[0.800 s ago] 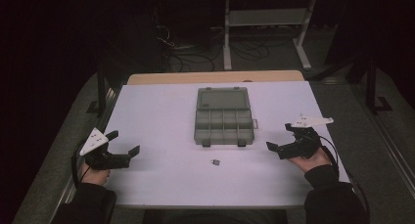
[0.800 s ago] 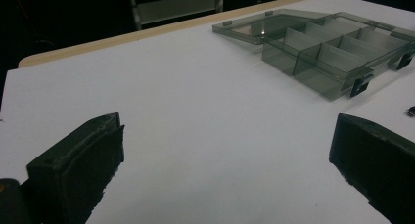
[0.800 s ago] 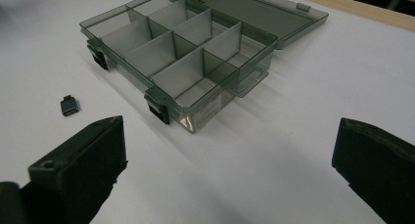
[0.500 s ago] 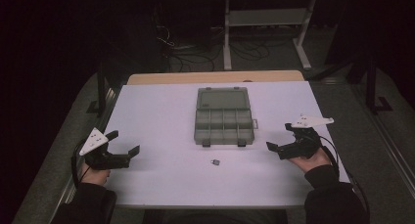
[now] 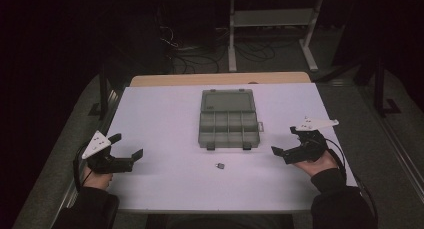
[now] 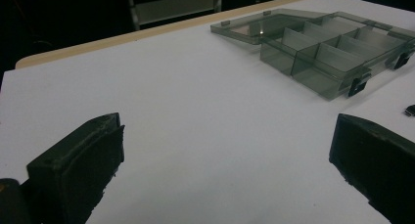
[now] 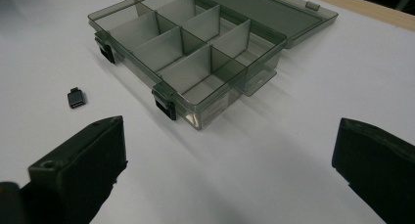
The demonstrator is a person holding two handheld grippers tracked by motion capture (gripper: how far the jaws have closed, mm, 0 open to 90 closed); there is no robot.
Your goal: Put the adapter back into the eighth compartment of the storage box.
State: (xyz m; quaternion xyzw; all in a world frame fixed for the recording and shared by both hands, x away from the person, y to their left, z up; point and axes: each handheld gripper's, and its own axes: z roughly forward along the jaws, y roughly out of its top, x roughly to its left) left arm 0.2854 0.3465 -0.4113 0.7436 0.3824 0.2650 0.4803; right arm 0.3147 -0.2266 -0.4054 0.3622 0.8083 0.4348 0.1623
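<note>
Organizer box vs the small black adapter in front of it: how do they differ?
The organizer box is see-through grey plastic; the adapter is solid black. The organizer box is far larger than the adapter. The organizer box lies open, lid folded back, compartments apparently empty; the adapter is one closed piece. Both rest flat on the white table, apart, neither held.

No visible change across the high views: left gripper (image 5: 127,145) and right gripper (image 5: 284,141) at the same spots near the table's (image 5: 165,114) side edges, jaws equally wide and empty; compartment box (image 5: 227,120) and small black part (image 5: 220,165) unmoved.
</note>
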